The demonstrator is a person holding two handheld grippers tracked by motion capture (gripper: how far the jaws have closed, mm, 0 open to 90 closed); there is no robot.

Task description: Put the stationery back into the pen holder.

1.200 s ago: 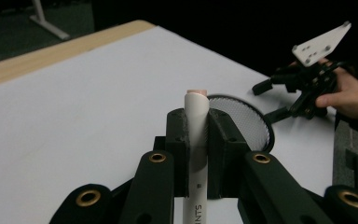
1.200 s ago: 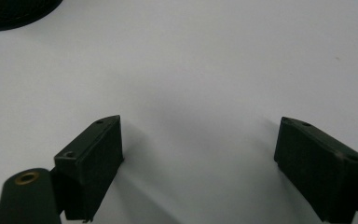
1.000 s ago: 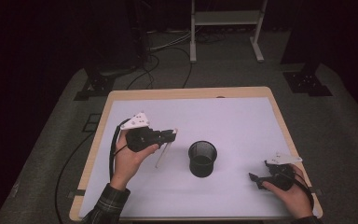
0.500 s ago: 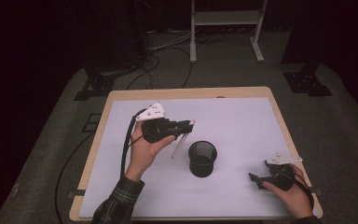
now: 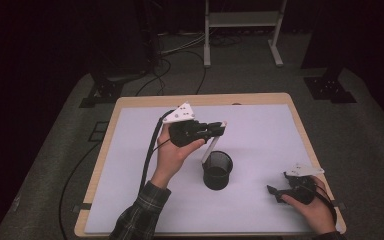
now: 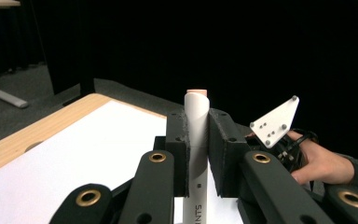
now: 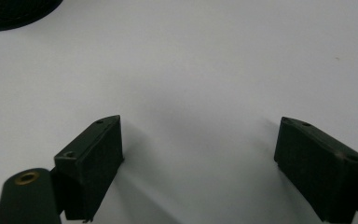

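moved: since half a second ago the left gripper has lifted a little further up the frame, carrying the white marker so its lower end now sits at the rim of the mesh cup; the right gripper has stayed put.
left gripper: centre of the high view, held by the left hand, jaws clamped together on the marker.
white marker: in the left gripper view it stands upright between the pads, pale pink tip on top, printed letters low on the barrel.
mesh cup: black, just below centre of the high view, upright on the white table.
right gripper: lower right of the high view, resting on the table; in its own view the jaws stand wide apart over bare white surface.
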